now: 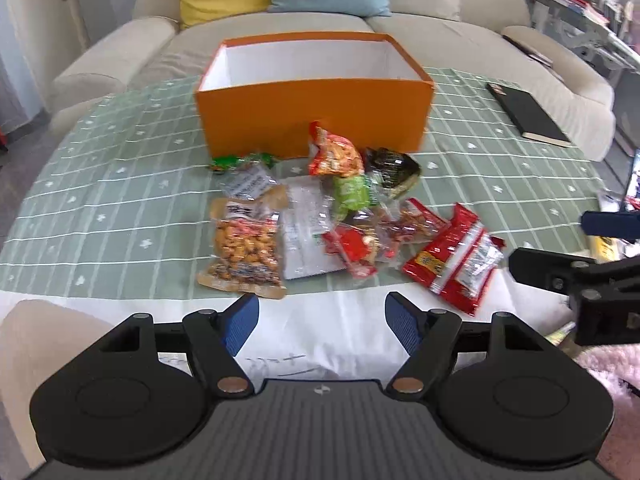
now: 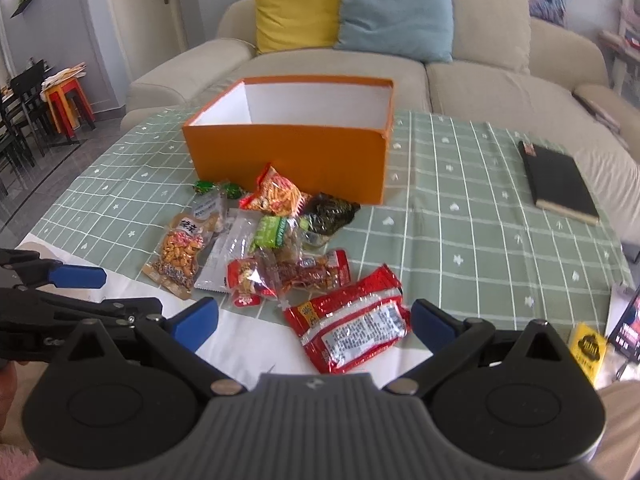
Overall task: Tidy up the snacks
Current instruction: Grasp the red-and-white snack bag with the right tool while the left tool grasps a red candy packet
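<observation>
An open orange box stands on the green checked tablecloth, its white inside showing nothing. In front of it lies a pile of snack packets: a peanut bag, a red-orange packet, a dark packet, a green one and a long red packet. My left gripper is open and empty, at the table's near edge. My right gripper is open, its pads either side of the long red packet's near end, above it.
A black notebook lies at the table's right. A beige sofa with yellow and blue cushions stands behind the table. A yellow packet and papers lie at the right edge. Dining chairs stand far left.
</observation>
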`<control>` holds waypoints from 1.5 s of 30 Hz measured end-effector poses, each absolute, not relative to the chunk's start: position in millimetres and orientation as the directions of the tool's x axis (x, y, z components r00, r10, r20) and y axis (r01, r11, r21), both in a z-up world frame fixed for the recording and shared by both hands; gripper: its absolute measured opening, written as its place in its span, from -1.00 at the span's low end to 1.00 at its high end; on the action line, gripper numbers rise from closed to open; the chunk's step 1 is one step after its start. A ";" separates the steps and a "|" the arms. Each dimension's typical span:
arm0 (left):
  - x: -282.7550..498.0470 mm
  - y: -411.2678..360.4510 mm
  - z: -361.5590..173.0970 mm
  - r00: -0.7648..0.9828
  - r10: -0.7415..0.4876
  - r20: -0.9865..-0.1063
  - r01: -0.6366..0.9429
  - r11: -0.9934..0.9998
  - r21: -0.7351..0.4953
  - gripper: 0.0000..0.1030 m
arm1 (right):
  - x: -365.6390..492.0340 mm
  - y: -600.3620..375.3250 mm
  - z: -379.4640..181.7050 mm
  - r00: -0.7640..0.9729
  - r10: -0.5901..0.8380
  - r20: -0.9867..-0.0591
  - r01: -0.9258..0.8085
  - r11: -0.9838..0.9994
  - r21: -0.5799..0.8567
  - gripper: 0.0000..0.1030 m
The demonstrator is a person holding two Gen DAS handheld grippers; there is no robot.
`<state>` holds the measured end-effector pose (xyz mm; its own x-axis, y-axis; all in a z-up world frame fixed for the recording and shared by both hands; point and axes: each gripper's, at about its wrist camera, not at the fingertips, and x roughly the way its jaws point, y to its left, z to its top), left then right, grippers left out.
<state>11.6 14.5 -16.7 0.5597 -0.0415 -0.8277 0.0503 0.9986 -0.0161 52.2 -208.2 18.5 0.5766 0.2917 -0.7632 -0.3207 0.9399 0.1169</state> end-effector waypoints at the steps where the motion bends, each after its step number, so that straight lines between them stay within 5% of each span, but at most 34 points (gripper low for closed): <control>1: 12.5 14.8 -17.1 0.556 -0.059 -0.829 0.064 0.998 -0.028 0.61 | 54.2 -210.1 16.2 0.568 0.290 -0.770 -0.310 0.942 0.126 0.93; 15: 45.9 15.6 -36.8 0.550 -0.221 -0.805 0.128 0.975 -0.180 0.58 | 103.2 -215.3 -42.0 0.468 0.231 -0.853 -0.262 0.958 0.116 0.86; 29: 72.0 16.0 -68.7 0.518 -0.218 -0.827 0.049 0.973 -0.226 0.59 | 133.2 -225.9 -99.2 0.267 0.280 -0.922 -0.038 0.959 0.280 0.88; 45: 87.1 24.9 -84.3 0.503 -0.234 -0.832 -0.040 0.955 -0.294 0.59 | 155.8 -200.1 -106.8 0.411 0.214 -0.886 -0.177 0.972 0.153 0.73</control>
<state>87.1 24.9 -84.3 0.5030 -0.2344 -0.8319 -0.0405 0.9551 -0.2935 155.8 -200.1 -106.8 0.4108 0.2138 -0.8863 -0.1767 0.9723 0.1527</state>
